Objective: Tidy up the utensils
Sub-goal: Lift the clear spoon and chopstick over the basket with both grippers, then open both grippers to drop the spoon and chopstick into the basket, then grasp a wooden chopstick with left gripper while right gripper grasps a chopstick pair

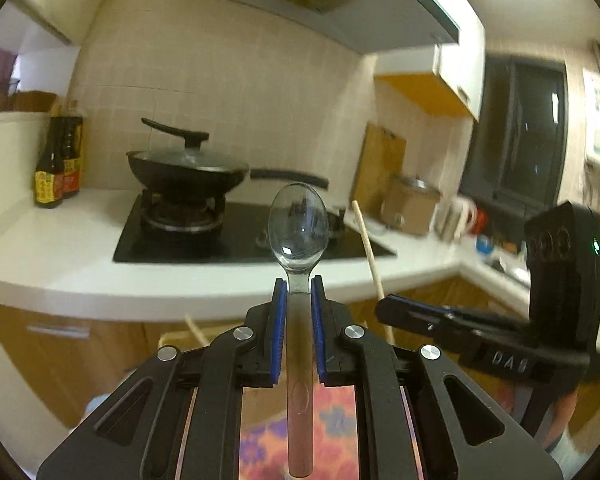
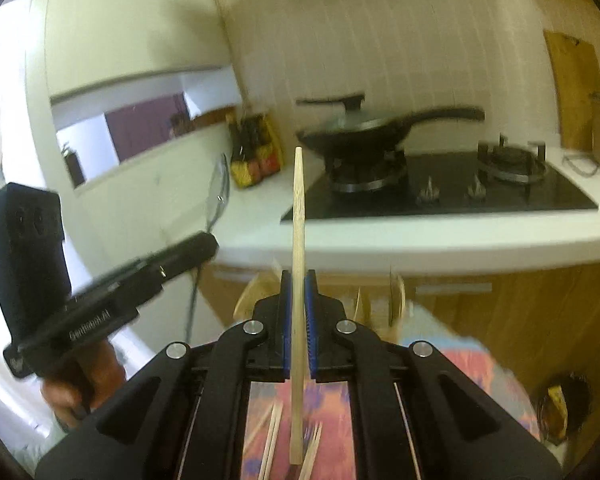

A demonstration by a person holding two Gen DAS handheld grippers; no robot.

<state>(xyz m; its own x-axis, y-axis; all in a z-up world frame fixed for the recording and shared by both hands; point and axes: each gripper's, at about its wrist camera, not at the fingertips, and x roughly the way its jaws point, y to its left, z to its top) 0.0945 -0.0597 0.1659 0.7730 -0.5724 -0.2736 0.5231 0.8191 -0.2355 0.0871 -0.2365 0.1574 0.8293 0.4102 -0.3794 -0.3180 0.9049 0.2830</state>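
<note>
Clear plastic spoon (image 1: 299, 236) clamped between ribbed blue pads (image 1: 278, 332).

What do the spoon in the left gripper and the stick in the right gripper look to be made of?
The spoon looks like polished metal, probably stainless steel: its bowl mirrors the room and shows sharp highlights. The stick, apparently a chopstick, looks like unfinished pale wood or bamboo: matte, tan, no glare.

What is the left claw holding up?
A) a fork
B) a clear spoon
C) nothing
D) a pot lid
B: the left claw is shut on the clear spoon, gripping its handle, with the bowl sticking up in front of the stove.
</note>
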